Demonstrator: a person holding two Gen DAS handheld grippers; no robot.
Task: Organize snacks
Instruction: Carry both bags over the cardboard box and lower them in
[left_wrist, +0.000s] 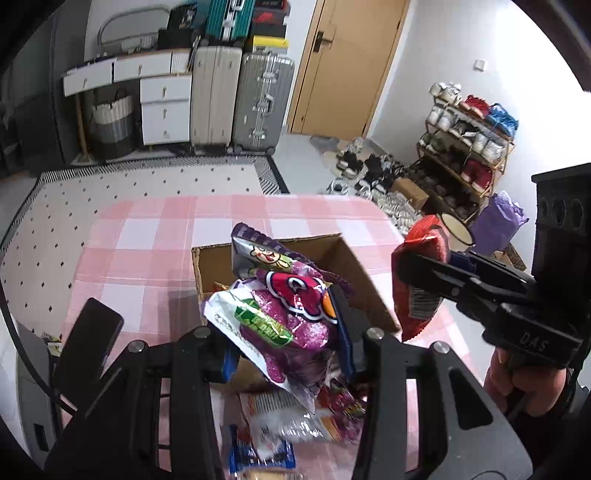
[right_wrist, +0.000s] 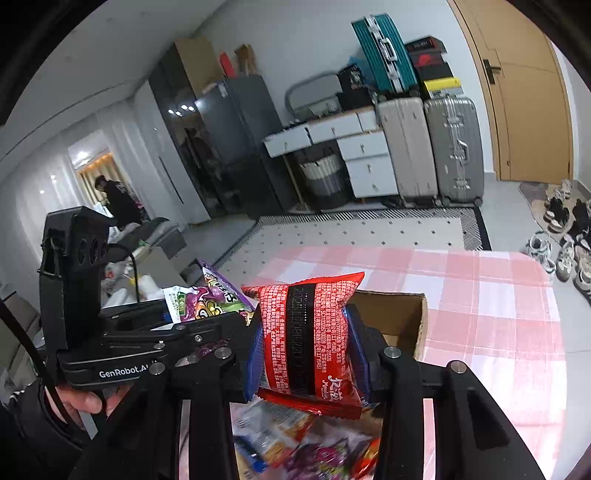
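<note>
The left gripper (left_wrist: 288, 347) squeezes a purple snack bag (left_wrist: 284, 317) between its two blue pads, with more shiny bags bunched behind it, one showing a cartoon face (left_wrist: 264, 256). The bunch hangs in the air in front of the open cardboard box (left_wrist: 354, 266), which sits on the table with the pink checked cloth (left_wrist: 147, 236). The right gripper (right_wrist: 308, 354) is clamped on a red snack bag (right_wrist: 306, 332), its pads pressing on both sides so the bag stands up tall. The red bag is also lifted, close to the box's near edge. The two grippers are side by side, each one showing in the other's camera. Under them, a pile of loose snack packets (right_wrist: 295, 439) lies on the table, blurry in both views. A dark phone (left_wrist: 92, 332) rests on the cloth to the left. Past the table are a dotted rug (left_wrist: 147, 184), two big suitcases (left_wrist: 243, 107), white drawers (left_wrist: 162, 110), a brown door (left_wrist: 347, 62) and a rack full of shoes (left_wrist: 465, 147). A person (right_wrist: 118, 199) stands far off.
</note>
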